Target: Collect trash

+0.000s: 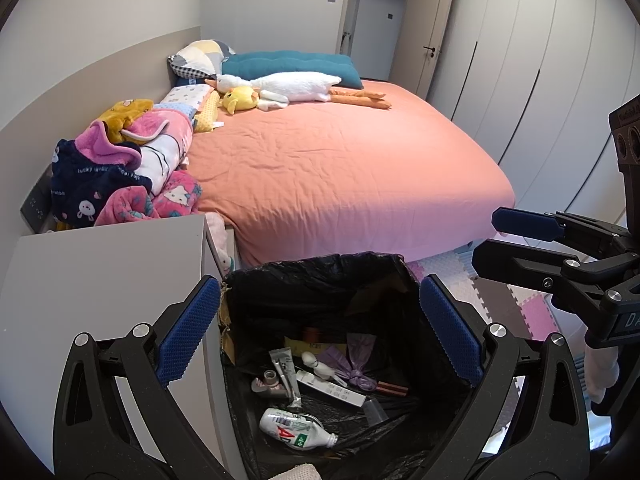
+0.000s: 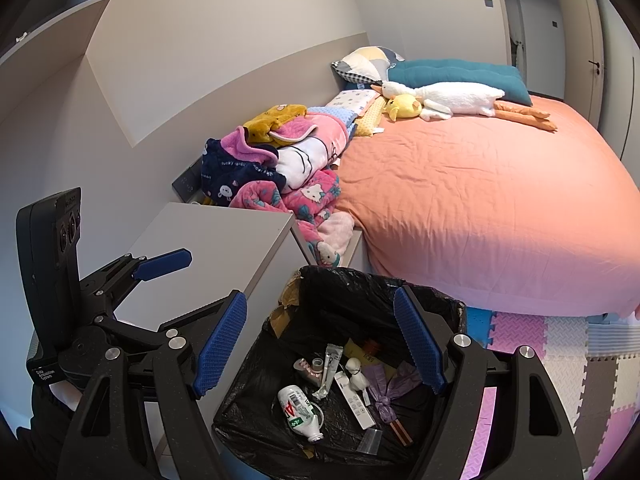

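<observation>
Both claws spread and empty: left claw (image 1: pixel 320 330), right claw (image 2: pixel 320 346), hanging over the bin (image 2: pixel 448 304). Reach in carelessly and you'll likely snag the loose black liner (image 1: pixel 304 276), dragging it off the rim.

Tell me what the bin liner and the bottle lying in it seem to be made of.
Bin liner: thin black plastic film, glossy, judging by its crinkles and sheen. Bottle: apparently clear plastic with a printed white label, uncapped, lying on its side; glass cannot be ruled out.
</observation>
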